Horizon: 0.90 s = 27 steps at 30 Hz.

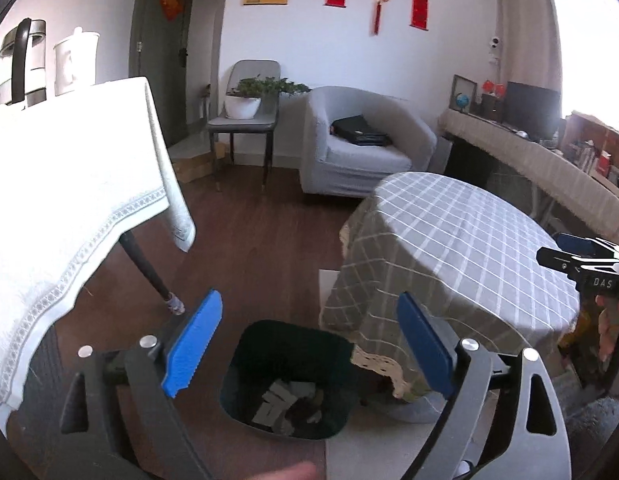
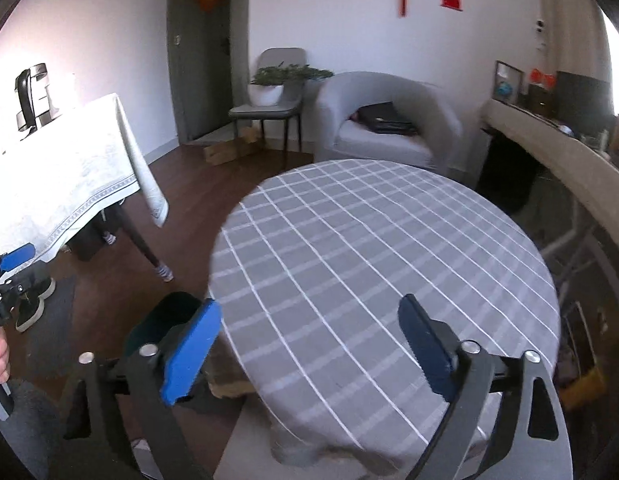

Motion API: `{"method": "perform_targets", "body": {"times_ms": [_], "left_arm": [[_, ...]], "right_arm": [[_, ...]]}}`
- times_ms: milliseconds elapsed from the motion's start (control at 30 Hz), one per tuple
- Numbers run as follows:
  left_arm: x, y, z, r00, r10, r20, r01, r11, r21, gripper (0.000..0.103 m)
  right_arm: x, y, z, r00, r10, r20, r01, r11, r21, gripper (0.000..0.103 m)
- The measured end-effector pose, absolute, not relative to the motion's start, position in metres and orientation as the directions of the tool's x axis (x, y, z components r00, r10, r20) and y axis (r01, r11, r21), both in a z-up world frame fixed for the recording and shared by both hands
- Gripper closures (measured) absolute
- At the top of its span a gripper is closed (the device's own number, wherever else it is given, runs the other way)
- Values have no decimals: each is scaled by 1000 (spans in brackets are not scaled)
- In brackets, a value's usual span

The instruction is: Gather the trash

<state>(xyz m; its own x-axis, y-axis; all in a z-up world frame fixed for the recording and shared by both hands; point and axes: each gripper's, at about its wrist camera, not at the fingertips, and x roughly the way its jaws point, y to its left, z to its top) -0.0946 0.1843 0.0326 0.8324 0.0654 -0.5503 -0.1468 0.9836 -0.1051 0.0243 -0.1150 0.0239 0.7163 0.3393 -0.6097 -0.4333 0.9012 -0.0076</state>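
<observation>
A dark bin [image 1: 289, 380] stands on the floor beside the round table, with crumpled paper trash [image 1: 287, 402] lying in its bottom. My left gripper [image 1: 309, 344] hangs above the bin, open, with nothing between its blue pads. My right gripper [image 2: 309, 348] is open too and empty, over the near edge of the round table [image 2: 389, 248] with the grey checked cloth. In the right wrist view only the bin's rim [image 2: 165, 316] shows, behind the left pad. The right gripper's tip [image 1: 577, 258] shows at the right edge of the left wrist view, and the left gripper's tip [image 2: 13, 264] at the left edge of the right one.
A table with a white cloth [image 1: 69, 200] stands left, a kettle [image 1: 21, 64] on it, its dark leg [image 1: 149, 272] near the bin. A grey armchair [image 1: 361, 140], a chair with a plant [image 1: 249, 100] and a long covered desk [image 1: 529, 156] line the back. Shoes [image 2: 33, 300] sit on the floor.
</observation>
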Motion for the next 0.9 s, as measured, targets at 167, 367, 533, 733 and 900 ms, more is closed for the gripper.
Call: {"method": "perform_targets", "body": {"times_ms": [167, 367, 533, 733, 900], "left_arm": [[-108, 163, 26, 829, 67, -556, -131, 988, -77, 12], [-115, 143, 21, 824, 90, -560, -128, 991, -29, 12], [-119, 139, 14, 824, 104, -558, -133, 991, -13, 12], [-125, 136, 12, 829, 107, -548, -130, 992, -2, 12], [-123, 136, 8, 823, 99, -559, -125, 992, -9, 12]], "right_arm": [[2, -144, 19, 739, 338, -582, -401, 916, 23, 4], [-30, -163, 4, 742, 330, -584, -388, 921, 29, 4], [-44, -169, 12, 760, 352, -546, -401, 915, 31, 4], [-45, -168, 10, 742, 381, -552, -433, 900, 38, 4], [-49, -162, 11, 737, 392, -550, -456, 890, 23, 4]]}}
